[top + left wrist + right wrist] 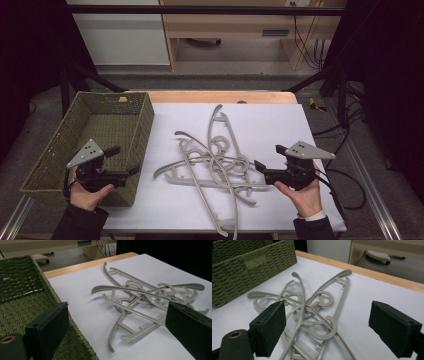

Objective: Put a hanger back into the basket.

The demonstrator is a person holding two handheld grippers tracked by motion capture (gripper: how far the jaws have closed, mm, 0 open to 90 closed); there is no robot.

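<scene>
On white sheet (280,125), tangled grey plastic hangers (215,165).

Two hands reach in from the near edge, each holding a gripper level: the left gripper (125,161) and the right gripper (267,157) point inward toward each other, jaws spread wide, gripping nothing.

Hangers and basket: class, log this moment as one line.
left gripper: open, over basket | right gripper: open, beside hangers | hangers: tangled on table
</scene>
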